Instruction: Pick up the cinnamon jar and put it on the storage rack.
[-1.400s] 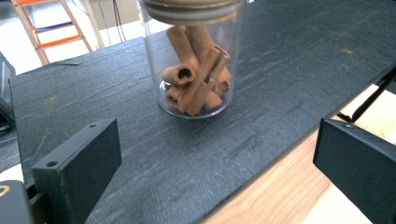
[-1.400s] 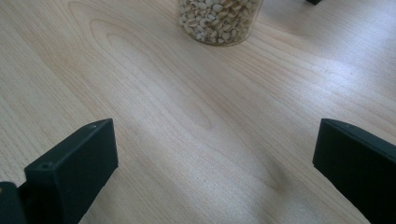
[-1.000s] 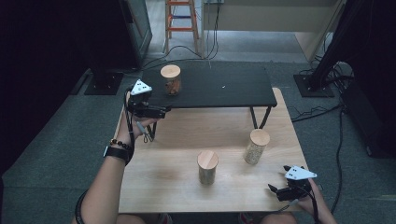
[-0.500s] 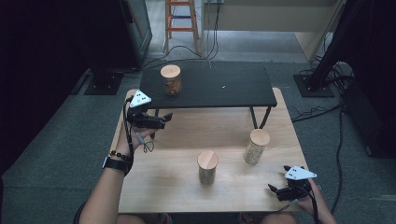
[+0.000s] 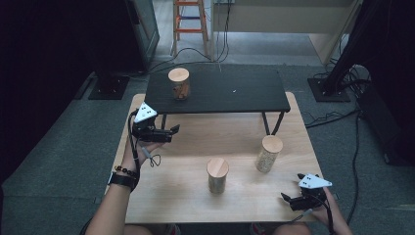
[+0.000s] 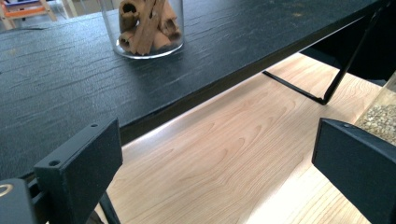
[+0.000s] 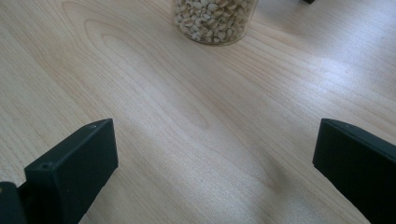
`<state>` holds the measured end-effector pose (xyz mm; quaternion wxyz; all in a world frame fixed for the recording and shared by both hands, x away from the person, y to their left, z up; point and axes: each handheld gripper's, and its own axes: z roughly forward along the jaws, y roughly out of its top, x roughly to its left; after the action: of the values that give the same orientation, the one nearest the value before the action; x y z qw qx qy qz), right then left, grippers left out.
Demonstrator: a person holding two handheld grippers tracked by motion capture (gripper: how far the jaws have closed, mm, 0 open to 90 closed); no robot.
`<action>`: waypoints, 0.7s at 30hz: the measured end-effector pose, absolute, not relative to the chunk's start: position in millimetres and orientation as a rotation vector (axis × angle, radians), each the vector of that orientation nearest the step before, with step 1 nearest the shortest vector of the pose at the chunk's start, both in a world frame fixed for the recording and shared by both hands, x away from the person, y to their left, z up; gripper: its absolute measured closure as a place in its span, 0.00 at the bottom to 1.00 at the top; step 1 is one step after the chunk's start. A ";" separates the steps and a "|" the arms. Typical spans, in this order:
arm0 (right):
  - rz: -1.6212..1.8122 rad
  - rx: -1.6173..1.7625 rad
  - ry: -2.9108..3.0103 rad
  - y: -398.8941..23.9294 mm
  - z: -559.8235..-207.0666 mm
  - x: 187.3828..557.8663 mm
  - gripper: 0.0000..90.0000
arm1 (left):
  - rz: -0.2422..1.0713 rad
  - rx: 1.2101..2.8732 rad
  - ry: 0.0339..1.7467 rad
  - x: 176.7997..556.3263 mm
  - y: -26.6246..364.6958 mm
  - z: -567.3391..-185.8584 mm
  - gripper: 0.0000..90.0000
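Note:
A glass jar of cinnamon sticks (image 5: 178,84) with a wooden lid stands on the low black shelf (image 5: 235,90); its base is at the top of the left gripper view (image 6: 147,25). My left gripper (image 5: 174,130) hovers open by the shelf's front left corner, pointing right, with nothing between its jaws (image 6: 215,163). Two more wooden-lidded jars stand on the wooden table (image 5: 161,191): one of pale kernels (image 5: 218,175) (image 7: 215,18) and one of fine grains (image 5: 268,153) (image 6: 380,116). My right gripper (image 5: 285,198) rests open at the near right corner, its jaws empty (image 7: 215,163).
The black shelf stands on thin metal legs (image 5: 266,125) across the far half of the table. Cables (image 5: 337,117) trail over the floor at the right. An orange ladder (image 5: 188,19) and dark equipment stands lie beyond the table.
My left gripper has drawn back from the cinnamon jar toward the near side and lower, staying open. The right gripper has not moved.

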<state>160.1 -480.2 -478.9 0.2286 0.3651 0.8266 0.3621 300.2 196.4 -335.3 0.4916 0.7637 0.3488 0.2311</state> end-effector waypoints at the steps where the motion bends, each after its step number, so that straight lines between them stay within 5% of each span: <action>1: 0.997 1.005 2.276 -480.2 -478.9 160.2 0.00 | 0.557 1.854 0.847 300.2 196.8 -337.2 0.02; 21: 0.995 1.018 2.271 -479.6 -478.7 160.1 0.00 | 0.489 1.880 0.837 293.3 198.1 -377.4 0.02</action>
<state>160.1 -479.6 -478.7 0.2285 0.3697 0.8249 0.3615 293.3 198.1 -377.4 0.4909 0.7743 0.3448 0.2015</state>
